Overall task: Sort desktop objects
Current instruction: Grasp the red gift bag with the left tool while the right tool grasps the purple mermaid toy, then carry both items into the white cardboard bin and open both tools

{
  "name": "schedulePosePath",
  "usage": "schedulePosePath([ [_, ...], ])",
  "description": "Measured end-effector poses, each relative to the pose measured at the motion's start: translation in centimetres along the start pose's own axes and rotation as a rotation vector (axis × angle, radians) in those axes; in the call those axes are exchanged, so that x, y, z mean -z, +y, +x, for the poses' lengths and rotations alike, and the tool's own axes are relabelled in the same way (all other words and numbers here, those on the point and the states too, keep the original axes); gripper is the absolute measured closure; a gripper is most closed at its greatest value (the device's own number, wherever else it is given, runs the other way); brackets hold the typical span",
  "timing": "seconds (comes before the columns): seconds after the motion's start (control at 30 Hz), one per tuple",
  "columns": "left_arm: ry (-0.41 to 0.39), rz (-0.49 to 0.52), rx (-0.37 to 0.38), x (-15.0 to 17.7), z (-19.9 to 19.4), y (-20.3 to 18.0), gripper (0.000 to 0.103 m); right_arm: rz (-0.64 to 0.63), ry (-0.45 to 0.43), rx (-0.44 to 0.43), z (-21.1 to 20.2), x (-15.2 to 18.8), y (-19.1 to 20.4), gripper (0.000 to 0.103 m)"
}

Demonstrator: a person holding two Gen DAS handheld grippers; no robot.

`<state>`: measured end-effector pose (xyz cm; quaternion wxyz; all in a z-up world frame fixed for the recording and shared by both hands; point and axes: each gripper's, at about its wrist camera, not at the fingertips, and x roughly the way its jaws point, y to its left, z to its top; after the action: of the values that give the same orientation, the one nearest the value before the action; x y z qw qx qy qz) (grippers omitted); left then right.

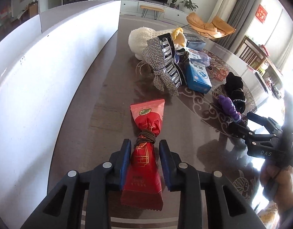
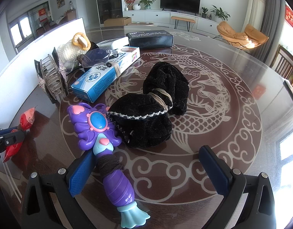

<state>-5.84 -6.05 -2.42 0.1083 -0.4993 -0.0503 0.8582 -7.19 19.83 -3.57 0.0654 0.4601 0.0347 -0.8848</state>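
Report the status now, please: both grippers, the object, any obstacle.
Left gripper astride red snack packet, pads not pressing. Right gripper open, purple plastic toy wand at one pad. Rhinestone hair claw ahead, clear of packet.

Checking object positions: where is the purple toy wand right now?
In the right wrist view the purple toy wand lies lower left, beside the black velvet bow.

The right tongs (image 2: 149, 168) are standing wide open at the frame's bottom, the purple toy wand (image 2: 108, 148) lying against their left pad, the black velvet pouch (image 2: 152, 105) sitting at centre.
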Motion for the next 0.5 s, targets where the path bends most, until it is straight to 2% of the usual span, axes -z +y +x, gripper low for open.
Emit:
schedulePosePath([
  [0.03, -0.004, 0.012, -0.004, 0.4, -0.2, -0.2, 0.057, -0.021, 0.021, -0.035, -0.1, -0.1, 0.1, 0.000],
  [0.1, 0.004, 0.031, -0.075, 0.7, 0.0, -0.8, 0.020, -0.039, 0.072, -0.146, -0.8, 0.0, 0.0, 0.000],
  [0.17, 0.010, 0.040, -0.129, 0.7, 0.5, -1.0, 0.017, -0.041, 0.116, -0.257, -1.5, 0.2, 0.1, 0.000],
  [0.3, 0.003, 0.055, -0.155, 0.4, 0.9, -1.3, 0.017, -0.126, 0.179, -0.232, -1.0, -0.2, 1.4, 0.000],
  [0.37, 0.010, 0.081, -0.180, 0.5, 1.2, -1.8, 0.017, -0.159, 0.189, -0.245, -0.6, -0.8, 2.2, 0.005],
  [0.43, -0.003, 0.094, -0.172, 0.6, 1.0, -1.9, 0.026, -0.207, 0.199, -0.253, -0.3, -1.6, 3.5, 0.011],
  [0.47, -0.020, 0.098, -0.167, 0.6, 0.7, -1.9, 0.051, -0.232, 0.204, -0.251, -0.2, -2.0, 4.2, 0.021],
  [0.5, -0.029, 0.095, -0.160, 0.6, 0.5, -1.7, 0.079, -0.261, 0.204, -0.244, 0.2, -2.5, 4.9, 0.038],
])
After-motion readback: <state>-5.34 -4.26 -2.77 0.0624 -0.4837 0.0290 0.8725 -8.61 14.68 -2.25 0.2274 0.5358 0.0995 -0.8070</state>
